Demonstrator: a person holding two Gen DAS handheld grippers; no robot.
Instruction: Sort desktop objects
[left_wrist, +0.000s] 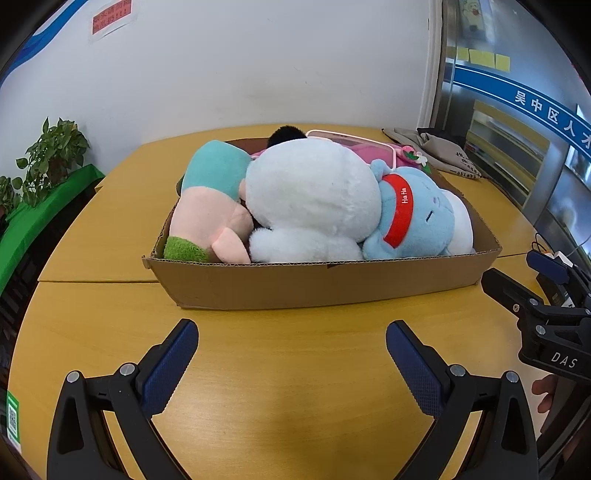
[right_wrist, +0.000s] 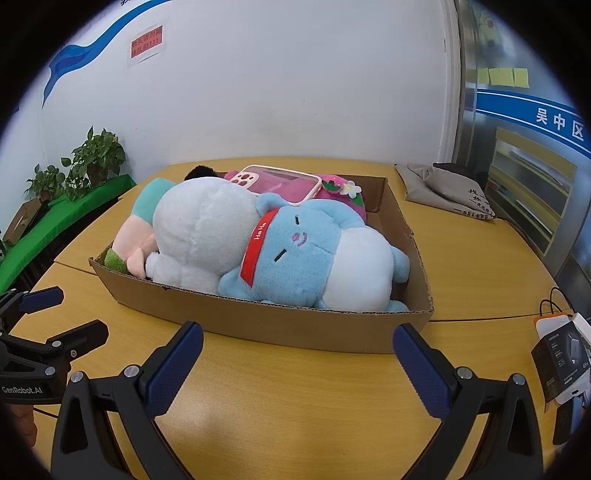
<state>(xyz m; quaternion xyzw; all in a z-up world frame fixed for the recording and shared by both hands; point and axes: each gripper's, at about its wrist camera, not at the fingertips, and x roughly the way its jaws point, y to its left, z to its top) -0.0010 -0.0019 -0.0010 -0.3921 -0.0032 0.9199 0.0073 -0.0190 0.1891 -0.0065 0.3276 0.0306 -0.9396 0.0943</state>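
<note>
A shallow cardboard box (left_wrist: 295, 284) (right_wrist: 280, 325) sits on the wooden table, packed with plush toys. A big white plush (left_wrist: 314, 199) (right_wrist: 201, 229) lies in the middle. A blue plush with a red "HaHa" band (left_wrist: 417, 218) (right_wrist: 295, 258) lies to its right, and a pink and teal plush (left_wrist: 210, 199) (right_wrist: 138, 232) to its left. A pink phone case (right_wrist: 280, 182) (left_wrist: 347, 144) rests on a magenta strawberry plush (right_wrist: 343, 194) at the back. My left gripper (left_wrist: 291, 350) and my right gripper (right_wrist: 298, 354) are both open and empty, just in front of the box.
A grey cloth bag (left_wrist: 432, 147) (right_wrist: 447, 188) lies at the table's far right. A black and white packaged item (right_wrist: 561, 365) sits at the right edge. Potted plants (left_wrist: 51, 155) (right_wrist: 96, 158) stand on a green ledge at left. The wall is behind the table.
</note>
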